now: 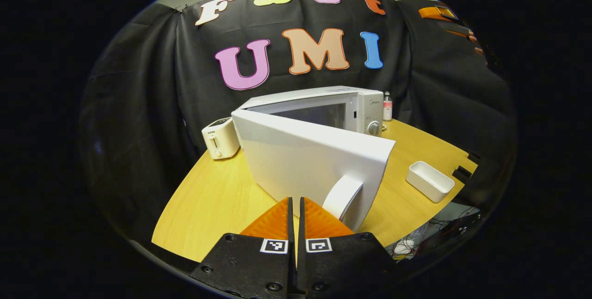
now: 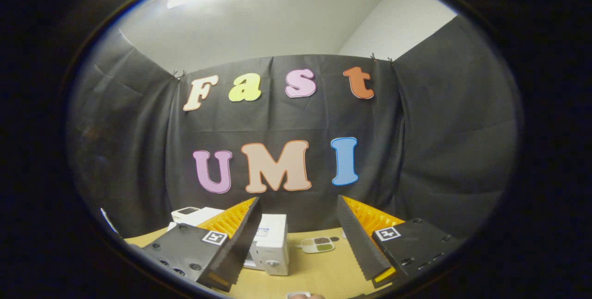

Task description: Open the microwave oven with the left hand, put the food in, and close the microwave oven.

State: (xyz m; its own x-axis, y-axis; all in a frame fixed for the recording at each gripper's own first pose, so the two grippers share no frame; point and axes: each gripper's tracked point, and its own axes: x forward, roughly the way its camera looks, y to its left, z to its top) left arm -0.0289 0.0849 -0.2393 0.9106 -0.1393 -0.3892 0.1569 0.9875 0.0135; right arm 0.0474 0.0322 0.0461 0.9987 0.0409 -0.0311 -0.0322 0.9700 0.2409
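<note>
Left gripper (image 1: 296,209) closed, facing open microwave door (image 1: 314,165); toaster (image 1: 220,138) beside.

The microwave oven (image 1: 323,109) sits mid-table with its white door (image 1: 314,165) swung wide toward the near edge, forming a broad barrier across the wooden tabletop (image 1: 208,202). Its curved handle (image 1: 343,197) juts out just beside the left gripper (image 1: 296,204), whose orange fingers are pressed together. The cavity mouth behind the door lies open to the right. A toaster (image 1: 220,138) stands just left of the hinge side, narrowing that gap. A white rectangular tray (image 1: 430,181) occupies the right edge, and a small bottle (image 1: 387,106) stands at the oven's far right corner. Bare wood spreads front-left. In the right gripper view, the right gripper (image 2: 296,232) stands spread.
</note>
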